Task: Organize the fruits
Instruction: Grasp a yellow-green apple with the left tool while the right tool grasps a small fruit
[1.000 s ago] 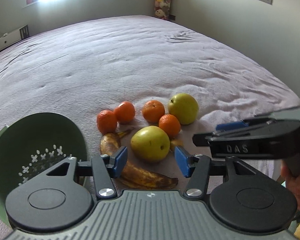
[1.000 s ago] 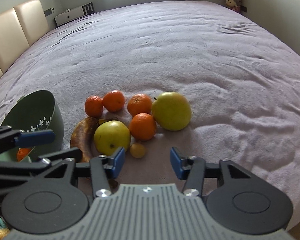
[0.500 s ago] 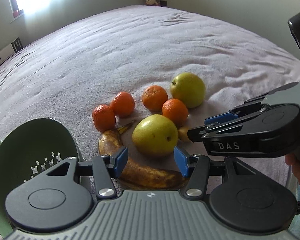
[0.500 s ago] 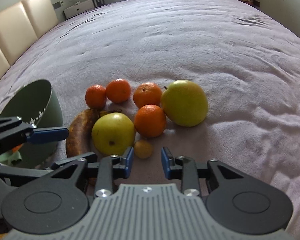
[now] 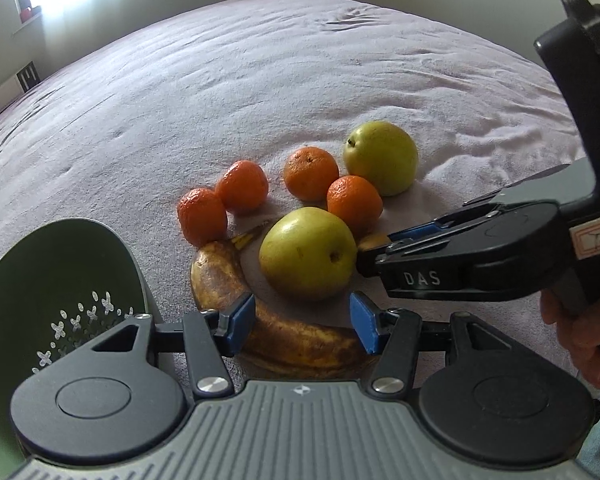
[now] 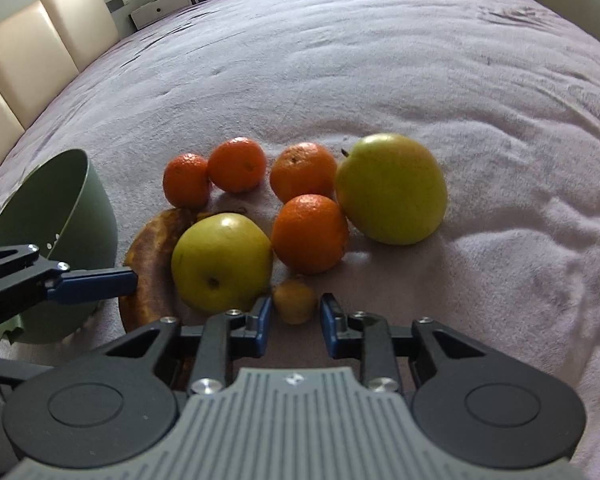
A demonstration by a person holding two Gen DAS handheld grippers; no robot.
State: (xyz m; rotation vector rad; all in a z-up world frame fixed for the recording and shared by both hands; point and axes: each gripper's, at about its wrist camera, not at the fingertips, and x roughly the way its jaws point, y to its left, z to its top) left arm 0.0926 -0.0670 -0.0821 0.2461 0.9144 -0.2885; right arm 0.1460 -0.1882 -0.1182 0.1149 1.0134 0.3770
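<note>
The sage-green perforated plastic colander [image 5: 60,280] lies tipped at the left of the mauve bed [image 5: 300,80], mouth toward the fruit (handy for loading, I judge). The left tool [image 5: 302,322] hangs half-spread over the browned banana [image 5: 220,276], gripping nothing. The right tool [image 6: 294,316] pinches the small yellow-brown round fruit [image 6: 294,300].

Readable lettering on the right tongs

White capital letters "DAS" stand on the black side of the right tongs [image 5: 374,246], seen from the left wrist camera. A red-bordered label [image 5: 598,238] sits further back on the same tool, its writing too blurred to read.
</note>
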